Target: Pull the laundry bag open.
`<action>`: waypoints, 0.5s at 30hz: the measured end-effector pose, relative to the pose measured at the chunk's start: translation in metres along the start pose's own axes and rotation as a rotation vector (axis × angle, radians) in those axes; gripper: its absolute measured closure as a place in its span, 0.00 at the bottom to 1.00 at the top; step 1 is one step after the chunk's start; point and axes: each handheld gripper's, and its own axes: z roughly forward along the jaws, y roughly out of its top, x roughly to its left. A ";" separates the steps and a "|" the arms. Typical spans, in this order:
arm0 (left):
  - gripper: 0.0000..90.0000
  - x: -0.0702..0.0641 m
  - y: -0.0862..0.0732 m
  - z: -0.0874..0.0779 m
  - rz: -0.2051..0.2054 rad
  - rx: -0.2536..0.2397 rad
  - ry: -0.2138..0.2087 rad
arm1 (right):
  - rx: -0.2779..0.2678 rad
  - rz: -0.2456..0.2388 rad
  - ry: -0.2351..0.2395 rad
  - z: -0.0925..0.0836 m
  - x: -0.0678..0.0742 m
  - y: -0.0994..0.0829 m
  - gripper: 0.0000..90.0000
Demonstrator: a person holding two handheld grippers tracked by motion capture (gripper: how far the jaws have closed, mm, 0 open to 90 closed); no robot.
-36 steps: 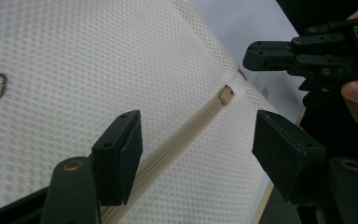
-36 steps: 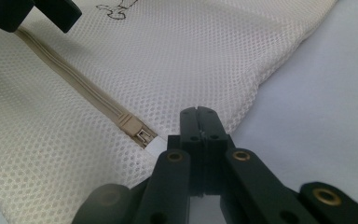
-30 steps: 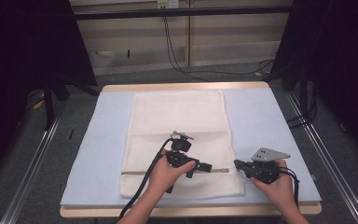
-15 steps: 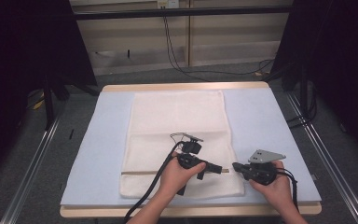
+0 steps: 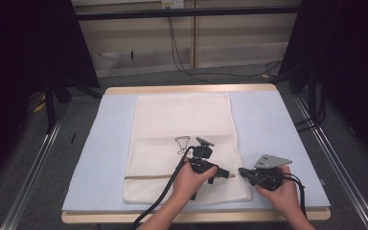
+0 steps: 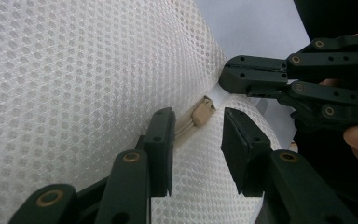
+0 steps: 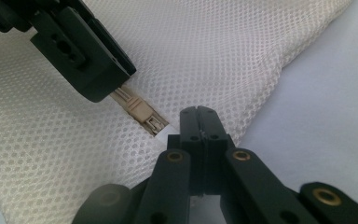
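A white mesh bag (image 5: 184, 143) lies flat on the table (image 5: 287, 129), its zip running across near my edge. My right gripper (image 7: 199, 122) is clamped tight on the white tab at the zip's end, pinning it. My left gripper's (image 6: 196, 135) jaws have just been closing around the tan zip slider (image 6: 202, 113), not yet pressing on it. The bag looks light, limp and quick to bunch, so I judge the small, stiff slider the only sound hold, with the tab kept taut.
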 end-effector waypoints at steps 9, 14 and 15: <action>0.78 -0.005 0.001 0.010 -0.003 -0.009 0.032 | 0.002 0.001 -0.001 0.000 0.000 0.000 1.00; 0.78 -0.009 0.001 0.016 -0.010 -0.023 0.022 | 0.005 -0.001 -0.002 0.000 0.000 0.000 1.00; 0.79 -0.009 0.001 0.016 -0.013 -0.018 0.018 | 0.003 -0.004 -0.002 0.000 0.000 0.000 1.00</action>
